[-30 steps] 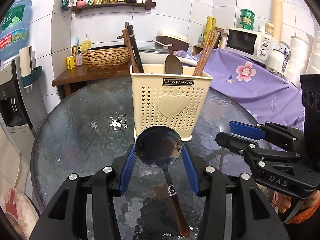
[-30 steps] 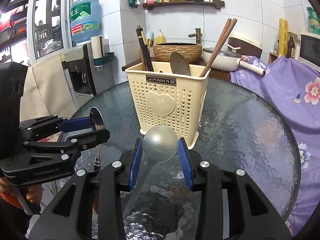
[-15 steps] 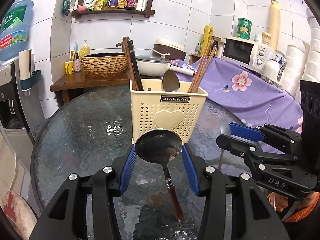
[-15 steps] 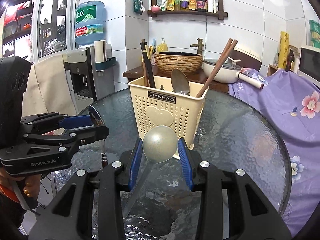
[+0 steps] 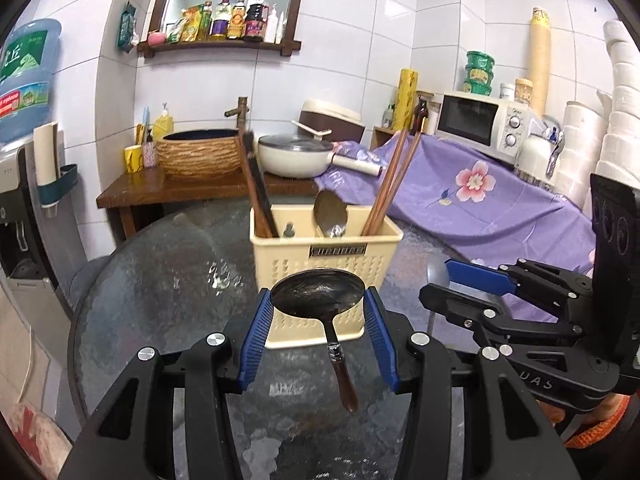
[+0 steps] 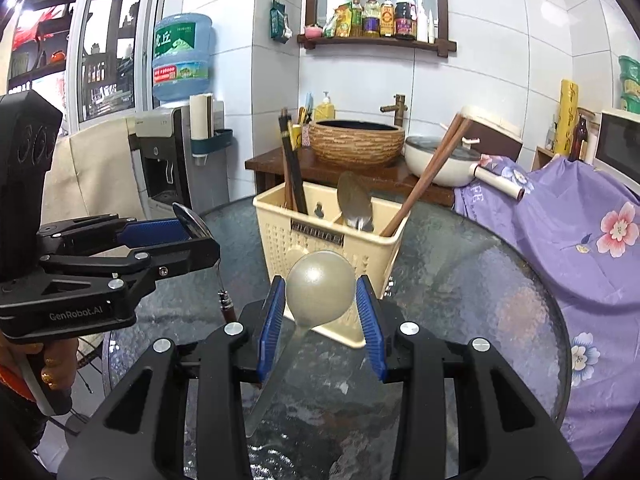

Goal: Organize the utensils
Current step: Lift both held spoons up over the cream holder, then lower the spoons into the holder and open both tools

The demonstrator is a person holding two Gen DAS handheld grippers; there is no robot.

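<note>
The cream caddy point(image 5: 326, 264) stands upright on the round glass bench point(image 5: 160, 300), near its middle, with dark chopsticks point(image 5: 258, 192) leaning in its compartment at 10 o'clock, a steel spoon point(image 5: 330, 212) bowl-up in the middle one, and brown chopsticks point(image 5: 394, 176) tilted toward 1 o'clock in the right one. The left tool point(image 5: 318, 334) pinches a dark spoon point(image 5: 318, 292) by the bowl between its blue pads, the brown handle hanging down toward 5 o'clock, above the bench and just in front of the caddy's near wall. The right tool point(image 6: 320, 312) likewise grips a pale spoon point(image 6: 320, 288) by the bowl, its handle trailing toward 7 o'clock, close before the caddy's near corner. The two tools sit side by side, apart. Open glass lies at 9 o'clock of the caddy out to the bench rim; at 3 o'clock a purple cloth point(image 6: 580, 220) drapes beside the bench edge. Behind, at 12 o'clock, a wooden table point(image 5: 132, 190) carries a woven basin point(image 5: 198, 154) and a white pot point(image 5: 294, 156).
</note>
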